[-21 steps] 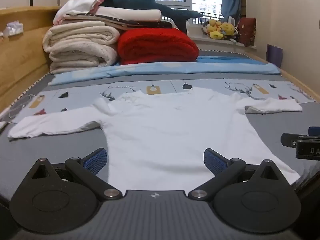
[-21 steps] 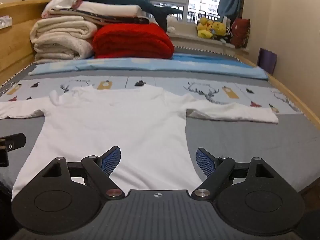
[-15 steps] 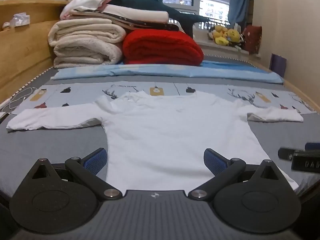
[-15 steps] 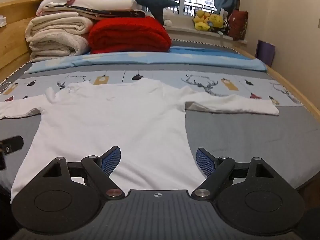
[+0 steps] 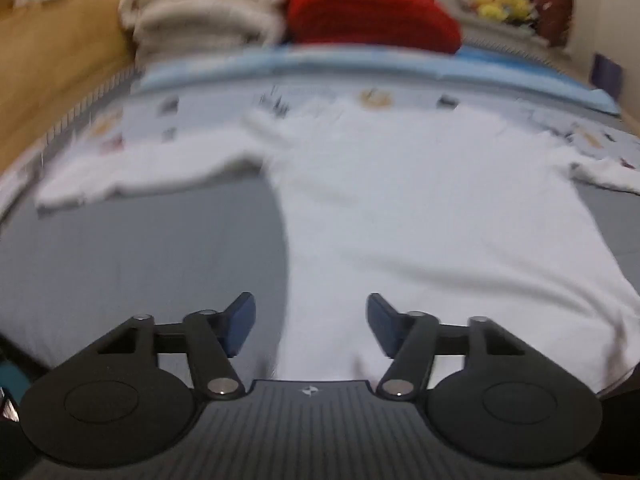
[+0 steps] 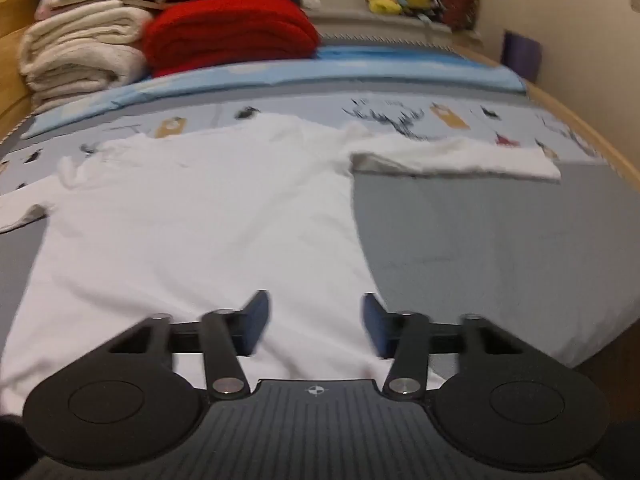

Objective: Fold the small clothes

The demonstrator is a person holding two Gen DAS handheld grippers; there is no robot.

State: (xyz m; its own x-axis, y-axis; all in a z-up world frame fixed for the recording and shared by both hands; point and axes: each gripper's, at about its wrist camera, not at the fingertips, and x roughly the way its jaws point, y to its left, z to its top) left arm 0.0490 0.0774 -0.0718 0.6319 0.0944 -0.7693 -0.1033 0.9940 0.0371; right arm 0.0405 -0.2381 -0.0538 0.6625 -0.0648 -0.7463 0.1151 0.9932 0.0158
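Left wrist view, blurred: white shirt (image 5: 420, 208) lay flat on the bed (image 5: 140, 264), sleeves spread, no fold made yet; all folding remained, by my judgement. Left tongs (image 5: 311, 322) stood wide apart, holding nothing, poised over the shirt's near left hem corner; contact with the cloth could not be told.

Right wrist view: same shirt (image 6: 192, 216), right sleeve (image 6: 460, 158) stretched outward. Right tongs (image 6: 316, 322) likewise parted, empty, over the near right hem edge. Folded blankets (image 6: 228, 32) stacked at the far end.
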